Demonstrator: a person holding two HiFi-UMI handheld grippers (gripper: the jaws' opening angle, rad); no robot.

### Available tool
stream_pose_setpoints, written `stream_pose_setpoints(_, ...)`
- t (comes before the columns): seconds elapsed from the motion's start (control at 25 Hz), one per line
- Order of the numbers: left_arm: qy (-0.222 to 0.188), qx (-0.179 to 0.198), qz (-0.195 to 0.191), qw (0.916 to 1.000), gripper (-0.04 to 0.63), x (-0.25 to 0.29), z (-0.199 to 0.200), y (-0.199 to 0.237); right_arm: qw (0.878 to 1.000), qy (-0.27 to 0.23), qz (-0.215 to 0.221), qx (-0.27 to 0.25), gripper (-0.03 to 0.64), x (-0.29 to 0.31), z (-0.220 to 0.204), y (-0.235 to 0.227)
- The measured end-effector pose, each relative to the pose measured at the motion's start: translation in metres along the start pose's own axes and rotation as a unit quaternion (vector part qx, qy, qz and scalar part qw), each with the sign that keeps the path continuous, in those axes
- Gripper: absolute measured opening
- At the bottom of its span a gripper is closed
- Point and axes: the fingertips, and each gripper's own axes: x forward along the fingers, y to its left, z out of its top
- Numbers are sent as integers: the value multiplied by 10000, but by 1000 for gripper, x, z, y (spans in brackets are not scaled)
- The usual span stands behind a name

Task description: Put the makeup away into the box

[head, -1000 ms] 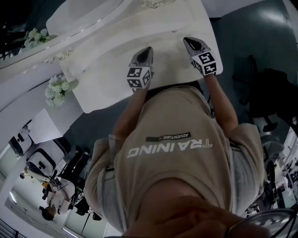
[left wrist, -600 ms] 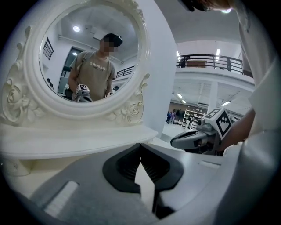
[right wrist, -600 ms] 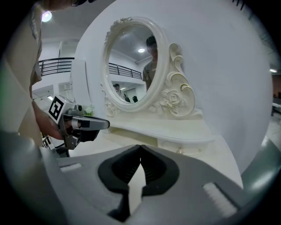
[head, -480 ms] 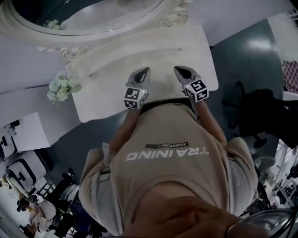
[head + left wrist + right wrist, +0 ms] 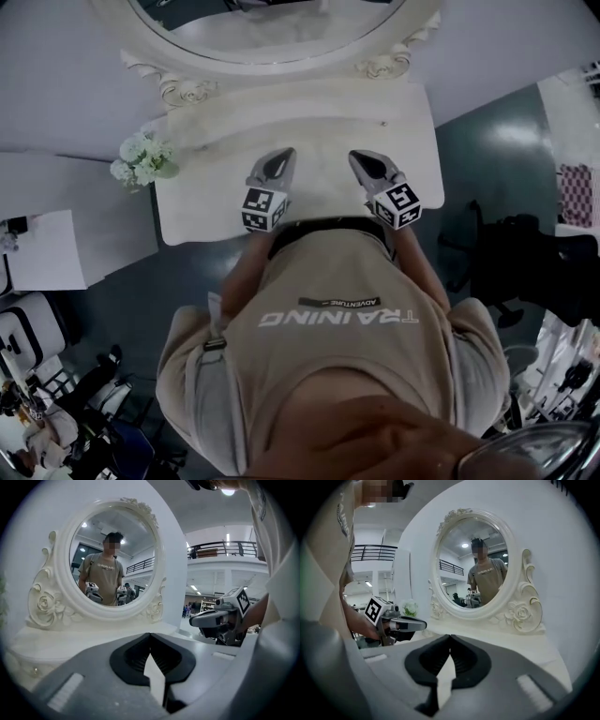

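No makeup and no box show in any view. My left gripper [image 5: 280, 156] and my right gripper [image 5: 360, 158] hang side by side over the front part of a bare white vanity table [image 5: 211, 202], both pointing toward its mirror. The left gripper's jaws [image 5: 150, 634] meet at the tips with nothing between them. My right gripper [image 5: 450, 637] is shut the same way and empty. Each gripper shows in the other's view: the right gripper [image 5: 200, 618] and the left gripper [image 5: 418, 624].
An oval mirror [image 5: 272, 42] in a carved white frame stands at the table's back and reflects the person. A small bunch of white flowers [image 5: 142, 157] sits at the table's left corner. White cabinets stand at the left [image 5: 66, 248]; dark floor lies to the right.
Both grippers have risen and shifted over the table, still shut. The head view has swung so the table and mirror now face me squarely.
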Motion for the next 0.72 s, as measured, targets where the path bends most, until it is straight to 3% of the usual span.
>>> stream_pose_setpoints(0.2,-463,-339,162,9982,8,-20,33,9,9997,-174,92,-170,3,5,22,10)
stream_pose_setpoints(0.36,-659,-521,114,9964,7,-28,52,9,9990,-387,219,-6,3,9,35,18)
stream_pose_setpoints(0.56,-745,-331,-72,9966,8,-25,75,4,9981,-564,250,59,4,11,46,16)
stream_pose_setpoints(0.72,-776,-208,-26,9968,8,-25,80,5,9979,-279,353,-466,3,18,37,24)
